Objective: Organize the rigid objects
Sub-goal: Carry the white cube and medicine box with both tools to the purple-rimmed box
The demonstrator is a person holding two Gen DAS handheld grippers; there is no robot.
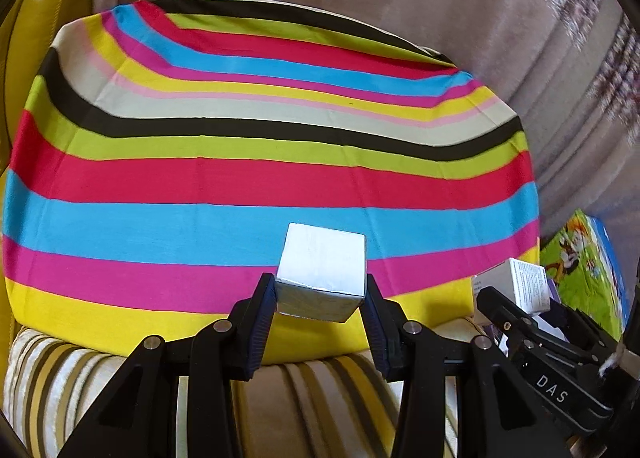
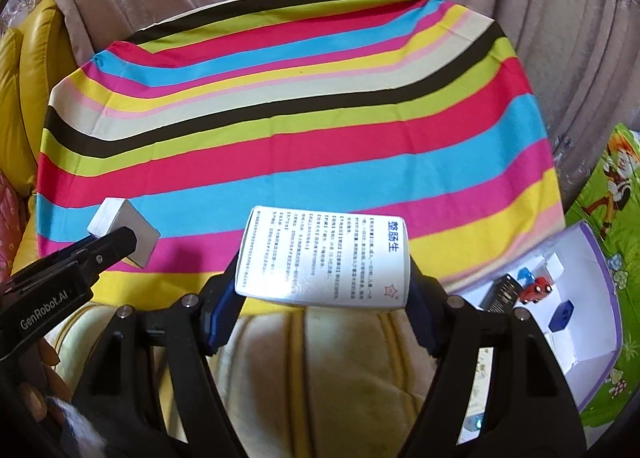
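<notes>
My left gripper (image 1: 320, 298) is clamped on a small white cube box (image 1: 322, 272), held tilted over the near edge of the striped cloth (image 1: 240, 177). My right gripper (image 2: 320, 294) is clamped on a wider white printed box (image 2: 324, 258) (blue and black lettering on its face), above the same edge. To my right lies an open white tray (image 2: 580, 338) holding a red toy car (image 2: 536, 290).

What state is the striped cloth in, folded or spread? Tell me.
Spread. The striped cloth lies open and nearly flat, its stripes running unbroken from edge to edge.
</notes>
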